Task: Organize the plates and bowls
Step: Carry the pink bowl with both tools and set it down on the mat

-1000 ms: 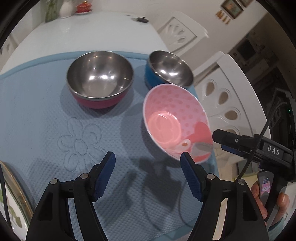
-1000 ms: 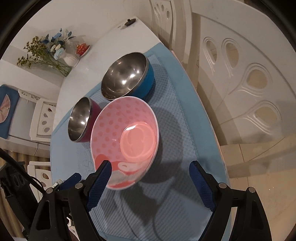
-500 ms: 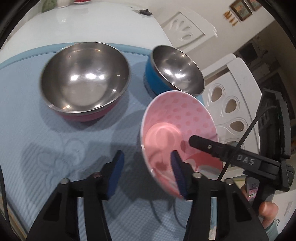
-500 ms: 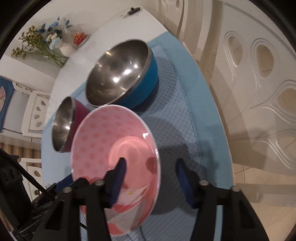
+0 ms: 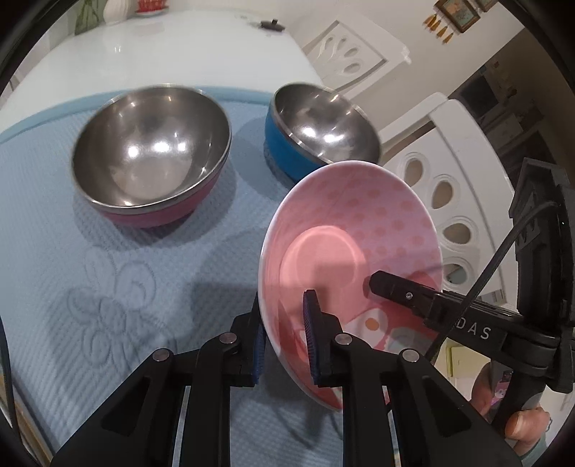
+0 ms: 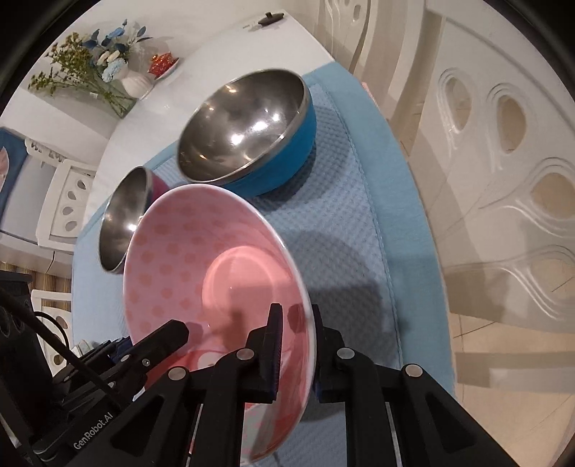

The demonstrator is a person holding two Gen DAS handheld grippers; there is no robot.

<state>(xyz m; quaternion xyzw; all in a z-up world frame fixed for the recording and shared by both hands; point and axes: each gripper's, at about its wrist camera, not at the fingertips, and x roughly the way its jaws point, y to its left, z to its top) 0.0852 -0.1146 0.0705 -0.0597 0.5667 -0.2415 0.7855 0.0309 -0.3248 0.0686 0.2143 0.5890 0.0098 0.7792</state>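
A pink polka-dot bowl (image 5: 345,230) (image 6: 187,258) sits tilted over the blue mat (image 5: 72,287) (image 6: 341,222), held at two places on its rim. My left gripper (image 5: 284,323) is shut on the near left rim, one pad inside the bowl and one outside. My right gripper (image 6: 294,337) is shut on the rim on the opposite side, and its black finger shows inside the bowl in the left wrist view. Behind stand two steel bowls on the mat, one with a magenta outside (image 5: 151,143) (image 6: 124,219) and one with a blue outside (image 5: 320,122) (image 6: 244,125).
The mat lies on a white table (image 5: 179,46) with white chairs (image 5: 449,179) close along its edge. A vase of flowers (image 6: 107,72), a small red dish (image 6: 163,63) and a small black object (image 5: 269,24) stand at the far end. A person's hand (image 5: 517,424) grips the right handle.
Both grippers went from wide open to shut on the pink bowl's rim. They came closer to the bowl, which now fills more of both views.
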